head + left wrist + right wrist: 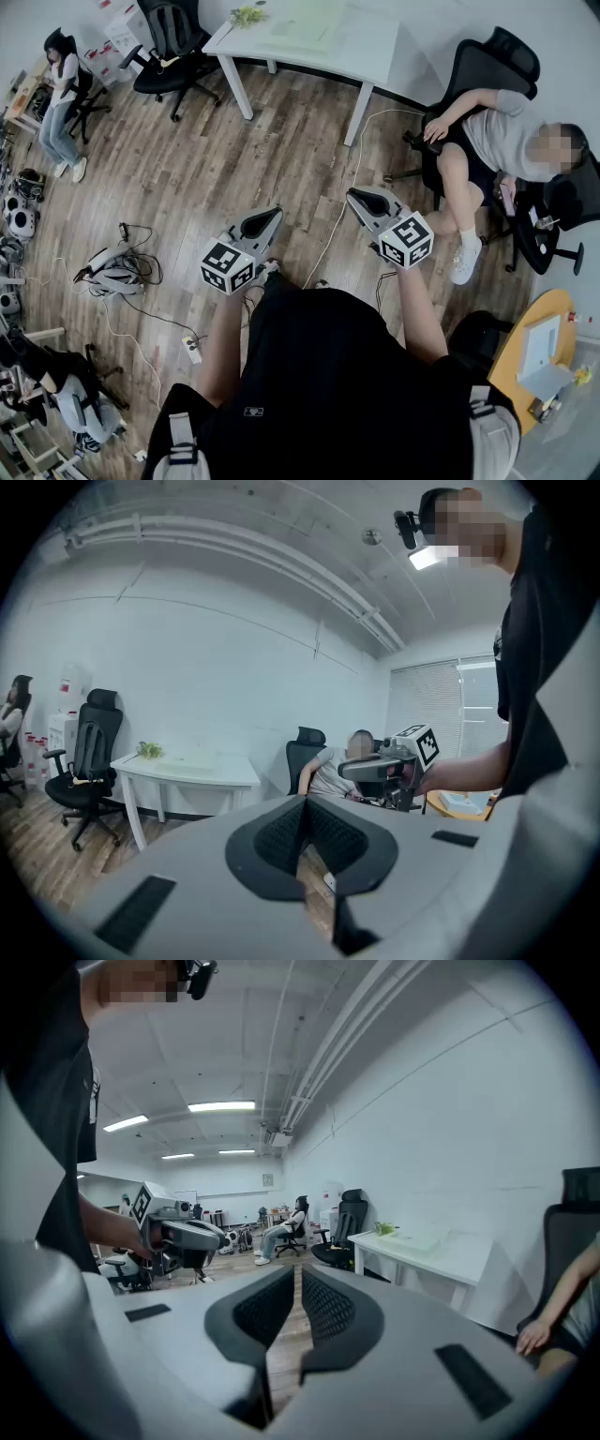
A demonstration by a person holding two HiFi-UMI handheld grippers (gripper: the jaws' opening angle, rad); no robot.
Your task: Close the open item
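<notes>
I hold both grippers in the air at waist height over a wood floor (272, 150). In the head view the left gripper (267, 221) and the right gripper (361, 199) point forward, a short way apart. The left gripper (302, 841) is shut with its black pads pressed together and nothing between them. Only a thin slit shows between the pads of the right gripper (295, 1312), which is shut on nothing. Each gripper view shows the other gripper off to the side. No open item shows near either gripper.
A white table (309, 42) stands ahead by the wall, with a black office chair (169, 47) to its left. A person lounges in a chair (497, 131) at the right; another sits at far left (61, 103). Cables and a power strip (192, 349) lie on the floor at left.
</notes>
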